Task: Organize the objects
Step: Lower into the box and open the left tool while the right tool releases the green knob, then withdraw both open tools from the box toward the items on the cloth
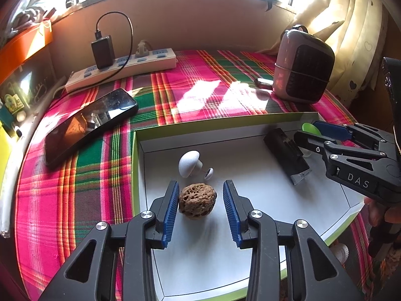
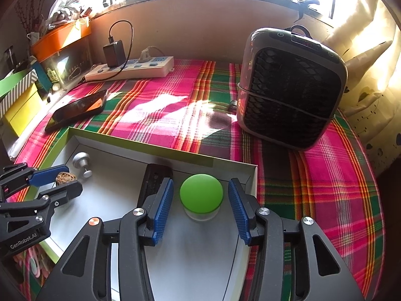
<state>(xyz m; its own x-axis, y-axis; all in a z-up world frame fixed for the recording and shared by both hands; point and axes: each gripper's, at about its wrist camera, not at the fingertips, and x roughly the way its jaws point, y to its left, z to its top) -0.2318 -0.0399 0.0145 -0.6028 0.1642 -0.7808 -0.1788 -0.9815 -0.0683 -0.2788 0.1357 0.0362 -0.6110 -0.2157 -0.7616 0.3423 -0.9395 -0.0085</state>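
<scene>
Both tongs are standing open over things inside the tray (image 1: 280,120).

The left gripper (image 1: 200,209) is straddling the walnut (image 1: 197,204), perhaps touching one pad; the right gripper (image 2: 200,207) is flanking the green-lidded jar (image 2: 201,198). Releasing seems finished; next, lifting away cleanly.

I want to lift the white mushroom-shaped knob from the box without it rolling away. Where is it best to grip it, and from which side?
Probably grip the knob by its round cap, from above, pads on the cap's two sides. It lies tipped over on the box floor, thin stem pointing toward the walnut. The stem looks too thin to hold steadily; the cap is its widest part.
</scene>
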